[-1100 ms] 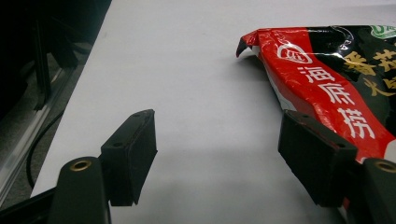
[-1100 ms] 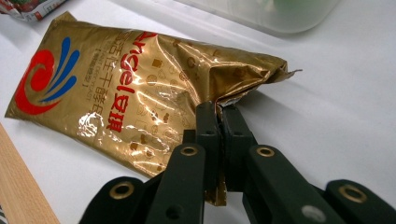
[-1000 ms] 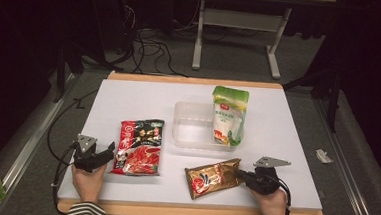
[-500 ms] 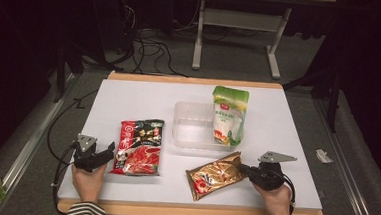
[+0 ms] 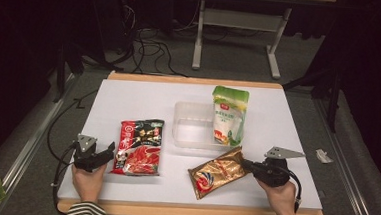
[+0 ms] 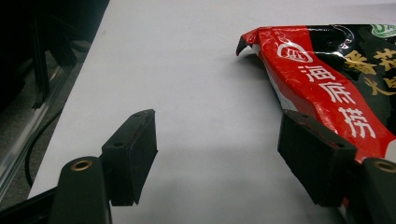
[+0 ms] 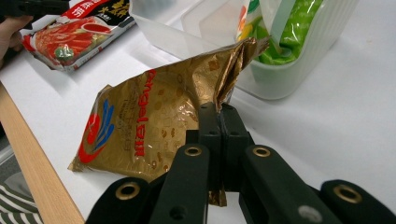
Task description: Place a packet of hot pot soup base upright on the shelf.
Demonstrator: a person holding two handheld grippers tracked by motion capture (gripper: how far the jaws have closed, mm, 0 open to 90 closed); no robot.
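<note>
Raised slightly since before, right tool (image 5: 249, 166) pinches gold packet (image 5: 218, 171) by its near edge.

Before you, the tub (image 5: 192, 130) sits mid-table with the pouch (image 5: 229, 116) propped in its right end, the soup-base packet (image 5: 139, 147) to its left, the foil bag (image 5: 218, 171) nearer you.

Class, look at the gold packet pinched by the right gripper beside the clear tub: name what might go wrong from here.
1. The right gripper pinches only a thin edge of the gold packet; the packet may slip free or its edge may tear.
2. The clear tub already holds a green-and-white pouch leaning over its rim, so swinging the gold packet in may knock it out.
3. The left gripper stands open beside the red packet and may nudge it.
</note>
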